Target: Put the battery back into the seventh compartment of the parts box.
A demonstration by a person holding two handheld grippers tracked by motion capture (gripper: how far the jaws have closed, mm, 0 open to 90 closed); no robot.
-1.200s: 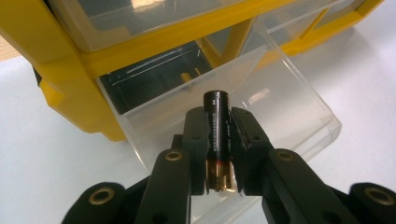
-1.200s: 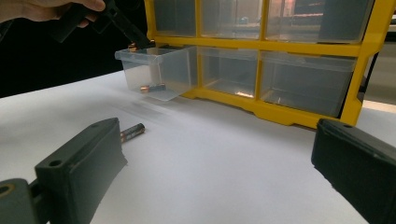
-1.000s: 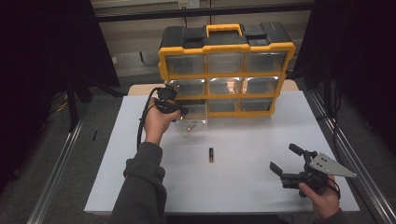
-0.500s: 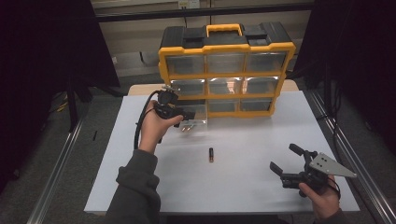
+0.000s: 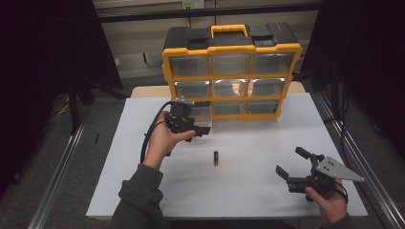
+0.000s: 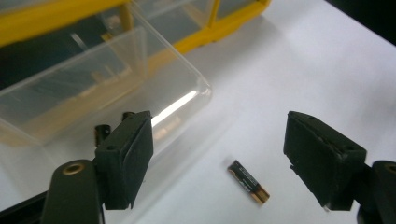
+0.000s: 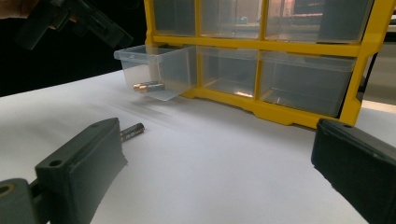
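While your left gripper [image 5: 198, 131] hangs by the pulled-out drawer [image 5: 203, 116], its jaws have just been opening w/ nothing between them. One battery [image 5: 216, 158] lies on the table [image 5: 267, 143] (another inside the drawer). Right gripper [image 5: 292, 162] gapes empty.

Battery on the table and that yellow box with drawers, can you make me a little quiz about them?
1. True or false: the battery lies on the white table.
2. Seen from the high view, which drawer of the yellow organizer is pulled out? A top middle, B bottom left, C bottom right.
3. Fill in: the fingers of the right gripper stand ____.
Key: 1 true; 2 B; 3 open.
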